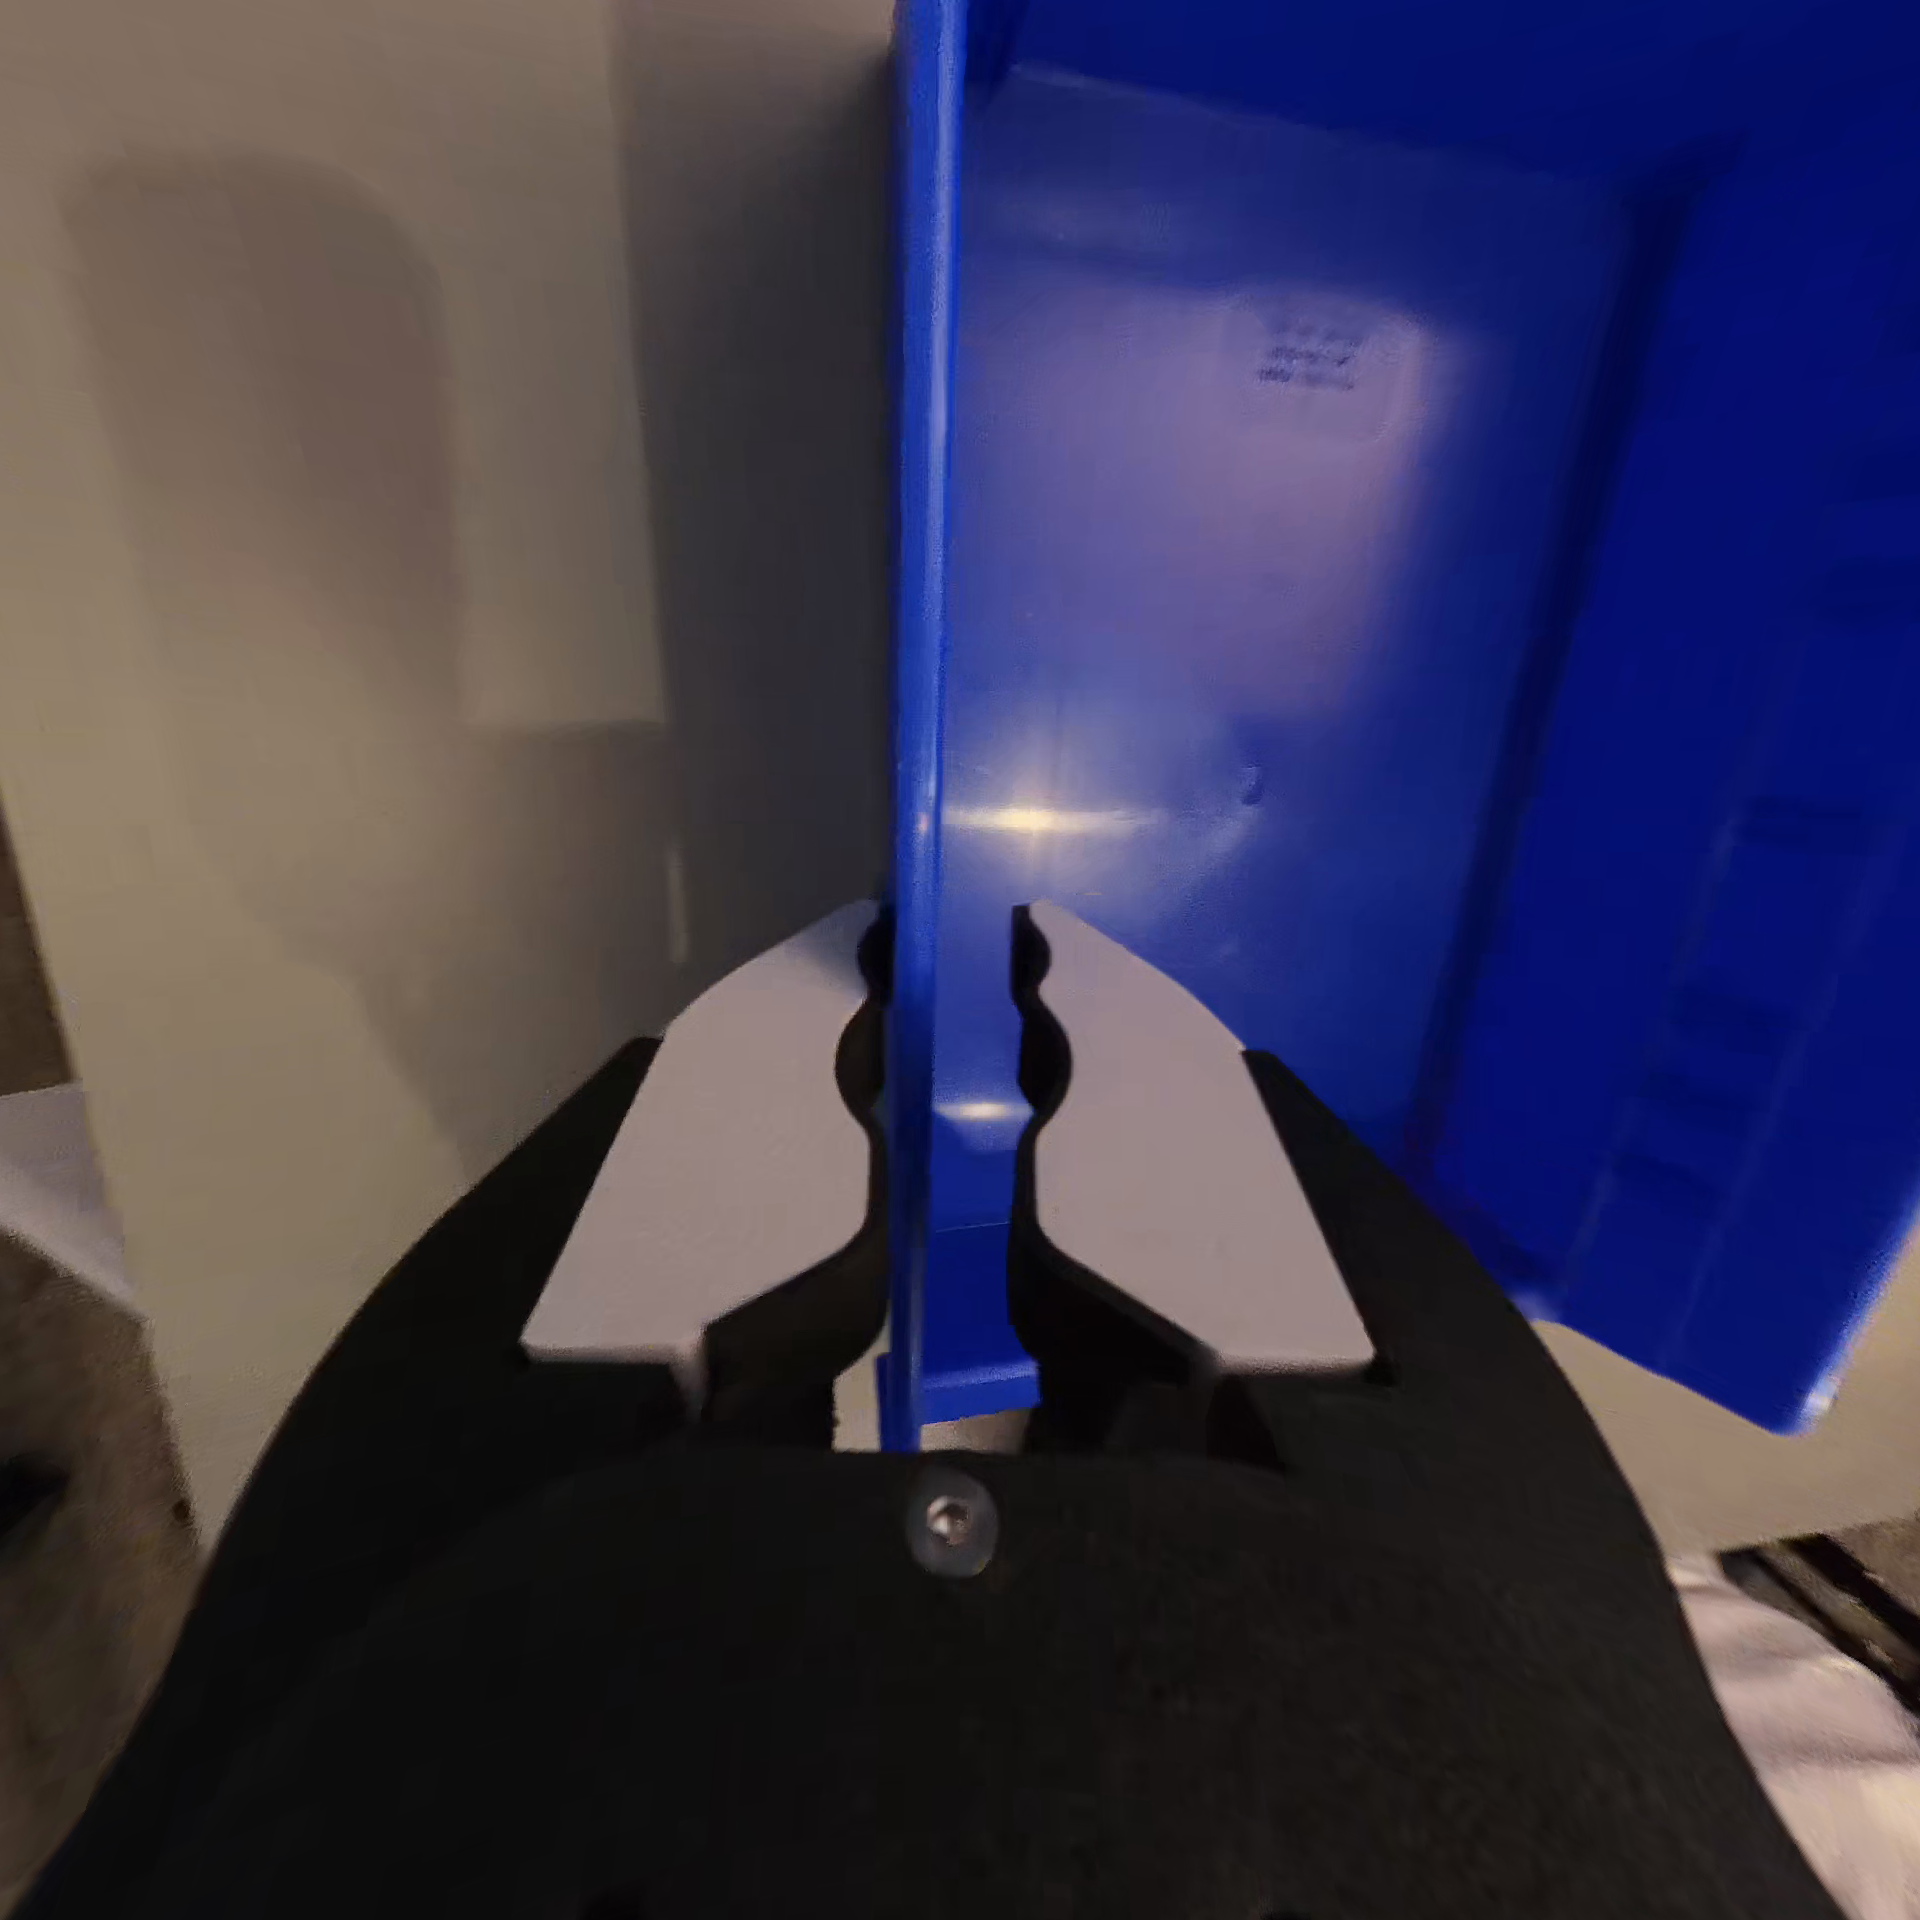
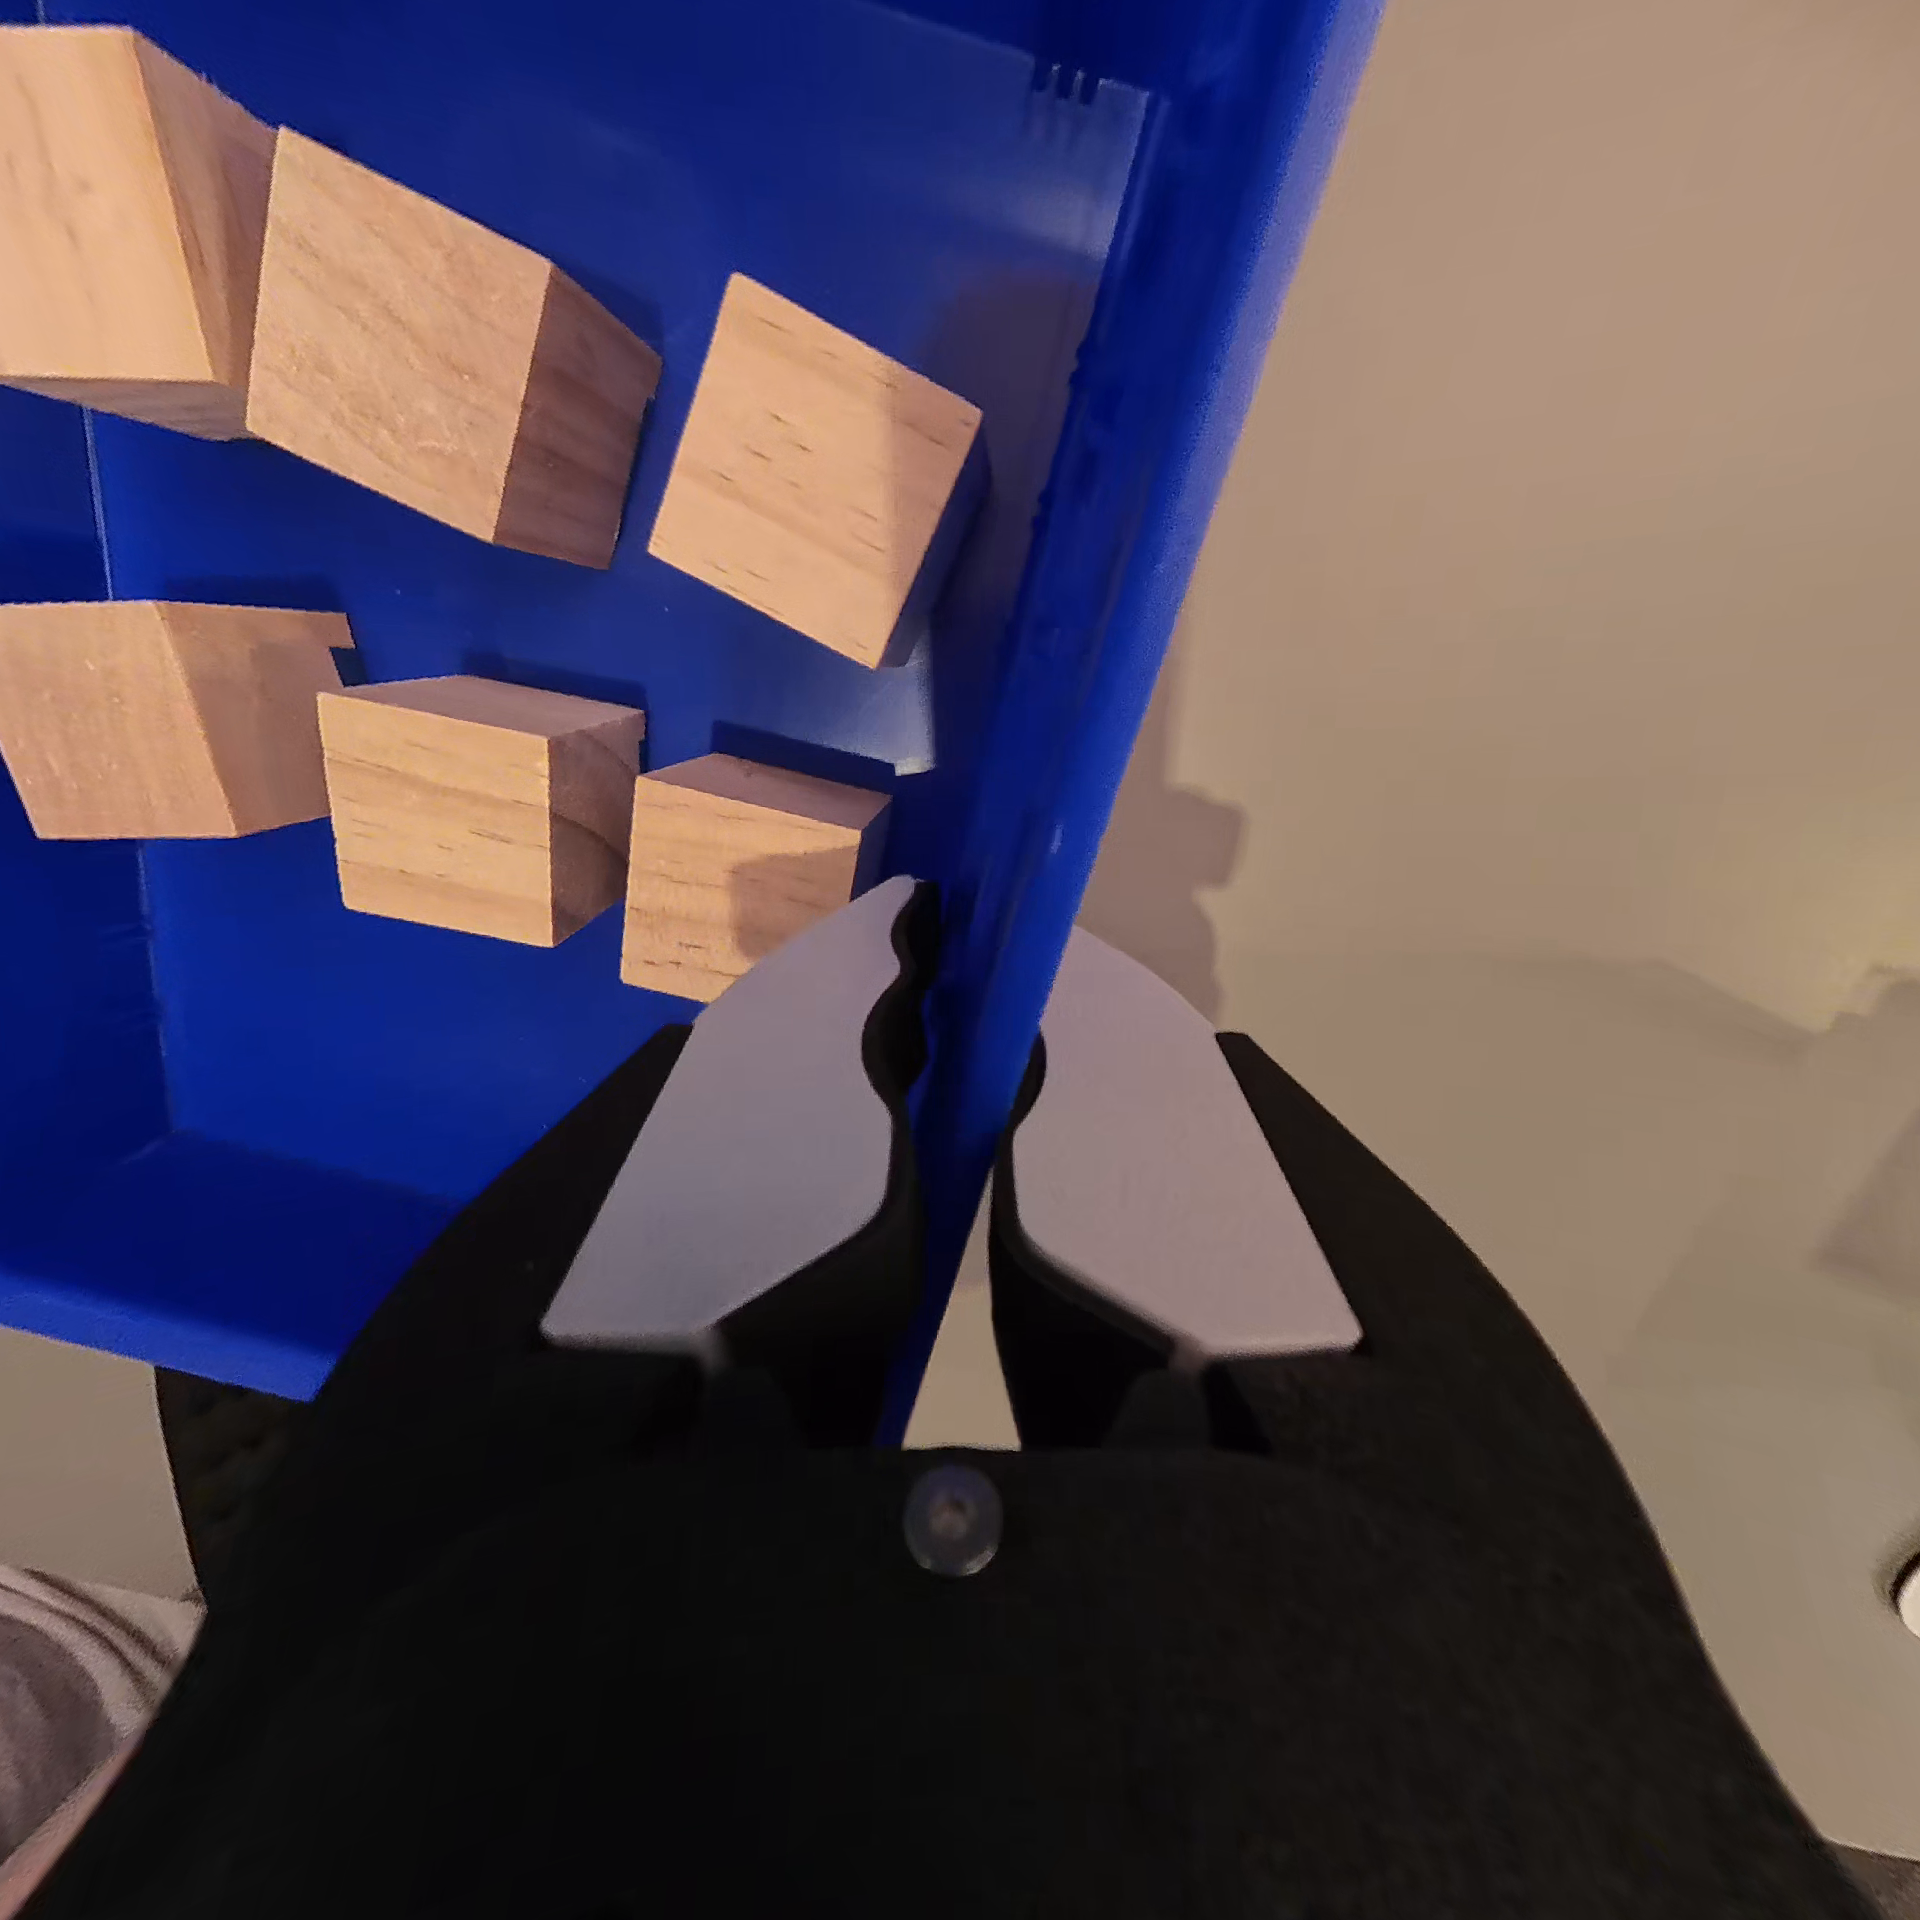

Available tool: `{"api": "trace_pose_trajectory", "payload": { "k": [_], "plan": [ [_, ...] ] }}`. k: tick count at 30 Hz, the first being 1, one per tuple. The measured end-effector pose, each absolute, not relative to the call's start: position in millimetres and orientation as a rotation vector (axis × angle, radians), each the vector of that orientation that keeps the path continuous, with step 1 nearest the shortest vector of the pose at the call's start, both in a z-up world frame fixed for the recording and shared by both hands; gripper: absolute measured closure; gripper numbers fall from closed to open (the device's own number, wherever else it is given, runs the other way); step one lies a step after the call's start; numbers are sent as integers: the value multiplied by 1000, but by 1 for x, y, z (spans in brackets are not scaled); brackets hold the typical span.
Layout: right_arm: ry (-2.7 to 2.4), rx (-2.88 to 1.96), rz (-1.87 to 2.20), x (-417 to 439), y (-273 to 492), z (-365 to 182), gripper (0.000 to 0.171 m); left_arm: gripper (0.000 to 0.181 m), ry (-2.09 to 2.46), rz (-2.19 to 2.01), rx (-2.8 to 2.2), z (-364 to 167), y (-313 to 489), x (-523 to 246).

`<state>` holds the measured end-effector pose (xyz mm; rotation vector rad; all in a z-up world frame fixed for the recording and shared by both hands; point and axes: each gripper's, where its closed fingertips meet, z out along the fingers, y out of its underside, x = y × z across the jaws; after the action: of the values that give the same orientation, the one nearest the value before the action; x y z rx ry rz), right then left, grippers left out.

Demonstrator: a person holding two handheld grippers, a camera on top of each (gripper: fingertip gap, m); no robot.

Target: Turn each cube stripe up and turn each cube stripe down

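Both tongs clamped on opposite walls of a blue bin: left tongs (image 1: 945, 914) narrow, straddling the bin's side wall (image 1: 920, 623) at frame centre, though a gap shows on the right pad, so firm contact hard to confirm; right tongs (image 2: 971, 914) pinched shut on the other wall (image 2: 1049, 727). Six plain wooden cubes (image 2: 436, 353) scattered in the upper left of the right wrist view, resting inside the blue bin (image 2: 312, 1039); no stripe visible on any face shown. Pale tabletop (image 2: 1558, 520) beyond the wall. Likely a setup step, positioning or tipping the bin, not yet any cube turning. Next: release the walls, open wide, reach for a single cube.
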<state>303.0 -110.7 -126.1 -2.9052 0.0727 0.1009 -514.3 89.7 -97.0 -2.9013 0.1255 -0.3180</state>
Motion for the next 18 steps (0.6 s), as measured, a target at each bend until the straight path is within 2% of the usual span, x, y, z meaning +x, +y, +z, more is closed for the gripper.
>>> {"api": "trace_pose_trajectory", "payload": {
  "k": [2, 3, 7, 18],
  "plan": [
    [35, -2926, 109, 298, -113, -126, 161, 176, 208, -216, -2916, -100, 90, -515],
    [15, -2932, 118, 294, -113, -126, 161, 177, 255, -210, -2921, -100, 89, -509],
    [-35, -2948, 144, 279, -107, -126, 160, 175, 451, -286, -2904, -100, 91, -467],
    [-65, -3028, 166, 234, -93, -124, 162, 175, 822, -179, -2891, -104, 78, -372]
  ]
}}
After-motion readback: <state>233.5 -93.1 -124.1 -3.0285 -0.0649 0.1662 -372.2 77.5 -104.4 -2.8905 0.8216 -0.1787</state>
